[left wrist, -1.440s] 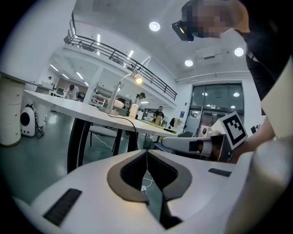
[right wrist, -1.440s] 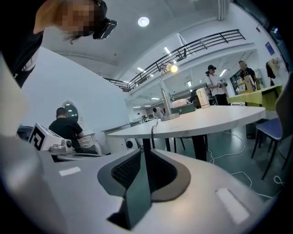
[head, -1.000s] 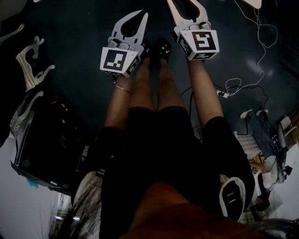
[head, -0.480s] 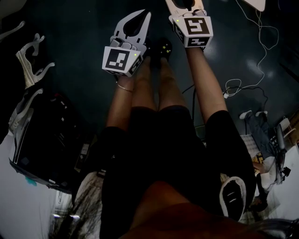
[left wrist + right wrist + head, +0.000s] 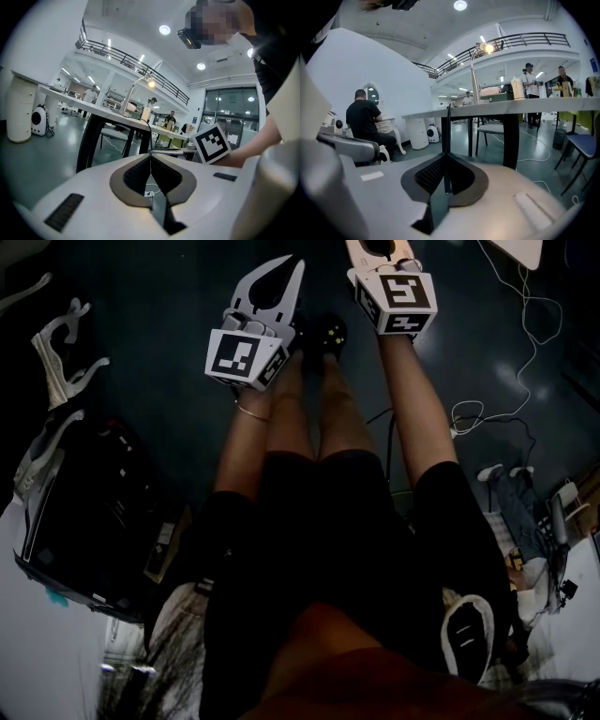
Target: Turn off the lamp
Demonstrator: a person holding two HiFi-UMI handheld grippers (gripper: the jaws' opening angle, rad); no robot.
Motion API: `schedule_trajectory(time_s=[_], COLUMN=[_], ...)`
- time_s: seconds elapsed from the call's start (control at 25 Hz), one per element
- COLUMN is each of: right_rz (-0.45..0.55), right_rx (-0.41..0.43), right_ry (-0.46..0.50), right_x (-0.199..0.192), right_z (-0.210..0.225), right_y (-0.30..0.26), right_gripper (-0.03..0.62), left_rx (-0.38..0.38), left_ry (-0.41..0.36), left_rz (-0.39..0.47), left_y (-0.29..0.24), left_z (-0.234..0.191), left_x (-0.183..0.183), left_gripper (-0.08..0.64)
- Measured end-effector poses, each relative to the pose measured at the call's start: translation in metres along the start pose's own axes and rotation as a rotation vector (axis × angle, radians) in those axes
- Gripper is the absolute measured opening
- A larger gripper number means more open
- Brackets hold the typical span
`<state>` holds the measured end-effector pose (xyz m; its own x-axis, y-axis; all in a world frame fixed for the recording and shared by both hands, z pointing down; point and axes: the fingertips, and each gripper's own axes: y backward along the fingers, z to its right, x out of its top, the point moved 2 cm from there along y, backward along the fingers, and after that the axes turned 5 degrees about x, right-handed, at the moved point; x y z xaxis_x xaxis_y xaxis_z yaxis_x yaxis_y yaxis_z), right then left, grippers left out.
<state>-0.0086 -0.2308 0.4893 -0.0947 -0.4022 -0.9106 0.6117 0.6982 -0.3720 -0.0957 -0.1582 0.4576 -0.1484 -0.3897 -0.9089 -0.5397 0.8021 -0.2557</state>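
The lamp [image 5: 474, 79] is a thin gooseneck desk lamp on a long table [image 5: 497, 110], and its bulb [image 5: 489, 48] is lit. It also shows far off in the left gripper view as the lamp [image 5: 133, 96] with a glowing head [image 5: 151, 83]. Both grippers are held out over the person's legs and dark floor, far from the lamp. My left gripper [image 5: 150, 152] is shut with nothing in it. My right gripper [image 5: 449, 111] has its jaws closing, tips meeting on nothing. In the head view the left gripper [image 5: 291, 263] shows whole, while the right gripper's tips are cut off at the top edge.
White cables [image 5: 511, 399] and a plug [image 5: 453, 430] lie on the dark floor at right. A black case [image 5: 84, 521] sits at left. The table's black legs [image 5: 89, 140] and chairs [image 5: 581, 145] stand ahead. A seated person in black [image 5: 365, 122] is at left.
The right gripper has shifted a little toward the top of the head view. The left gripper has stayed where it was.
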Motion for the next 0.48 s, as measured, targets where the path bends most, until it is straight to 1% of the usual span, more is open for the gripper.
schedule_trajectory(time_s=[0.16,0.28,0.4,0.48], right_rz=[-0.001,0.001,0.02,0.035], right_rx=[0.041,0.059,0.077,0.085], right_ry=[-0.024,-0.042,-0.079,-0.103], right_x=[0.001,0.002,0.004,0.007], right_z=[-0.002,-0.002,-0.002,-0.001], right_y=[0.003,0.006,0.01,0.015], right_gripper=[0.012,0.012,0.012,0.012], left_rx=[-0.012,-0.006,0.008,0.004], left_ry=[-0.025,-0.038,-0.041,-0.052], left_rz=[-0.021,-0.035,-0.05,-0.048], left_y=[0.0,0.001,0.001,0.0], left_z=[0.0,-0.002,-0.006,-0.006], left_x=[-0.003,-0.005,-0.007,-0.01], left_gripper=[0.005,0.005,0.005,0.006])
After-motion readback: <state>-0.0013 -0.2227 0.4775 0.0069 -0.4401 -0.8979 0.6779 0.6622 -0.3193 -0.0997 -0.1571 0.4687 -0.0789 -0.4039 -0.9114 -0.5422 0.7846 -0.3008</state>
